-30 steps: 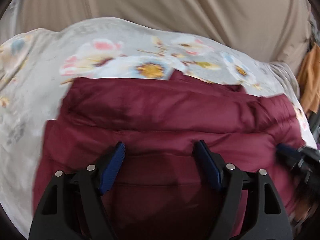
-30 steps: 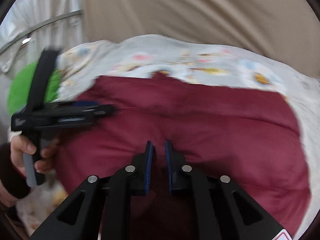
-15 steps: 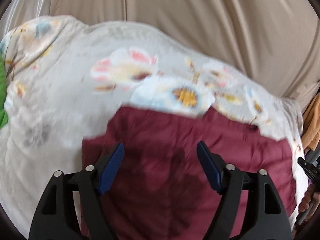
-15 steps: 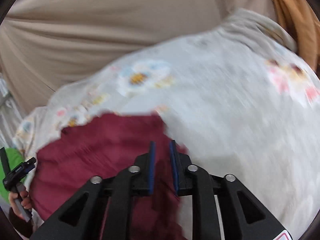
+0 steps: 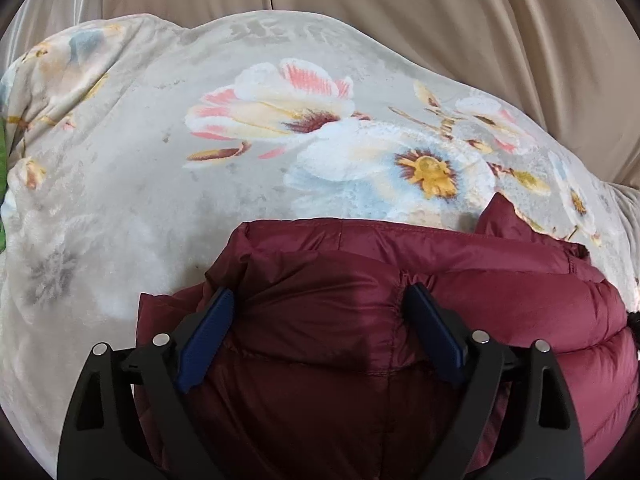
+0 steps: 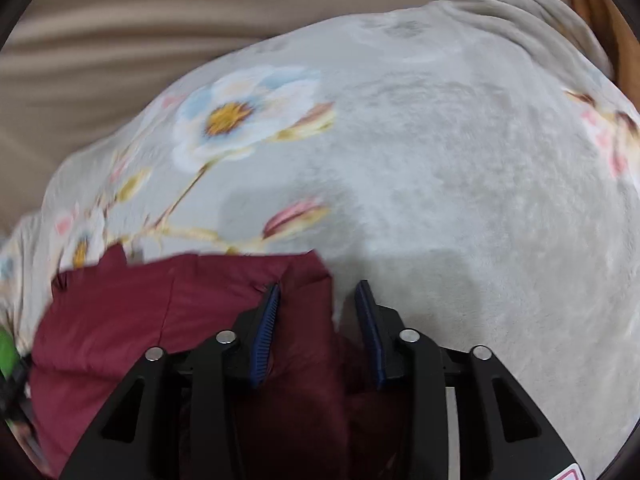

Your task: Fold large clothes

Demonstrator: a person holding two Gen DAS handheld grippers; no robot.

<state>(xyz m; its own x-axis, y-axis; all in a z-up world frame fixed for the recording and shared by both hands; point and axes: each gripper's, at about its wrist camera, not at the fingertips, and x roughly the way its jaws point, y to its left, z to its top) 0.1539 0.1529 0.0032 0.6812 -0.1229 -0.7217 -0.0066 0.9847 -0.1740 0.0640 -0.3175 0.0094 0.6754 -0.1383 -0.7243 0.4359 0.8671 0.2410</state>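
- Beige curtain (image 5: 440, 20) hanging behind, in long vertical folds, filling the top of both views.
- Floral blanket (image 5: 120, 160), pale grey with pink, white and blue flowers, spread over a bed and carrying the garment.
- Maroon puffer jacket (image 5: 500, 312), quilted and shiny, lying bunched on the near part of the blanket; in the right wrist view its right edge (image 6: 312, 280) ending just between the blue pads.
- Left tongs (image 5: 320, 316) spread wide and opening further, a thick puff of the jacket bulging between the pads, both pads touching the fabric at its sides.
- Right tongs (image 6: 318, 300) partly apart and closing, with the jacket's edge fold between them; left pad against the fabric, right pad over bare blanket, clear of the fabric at its tip.
- Small green patch (image 6: 8, 352) at the left border, not possible to identify.
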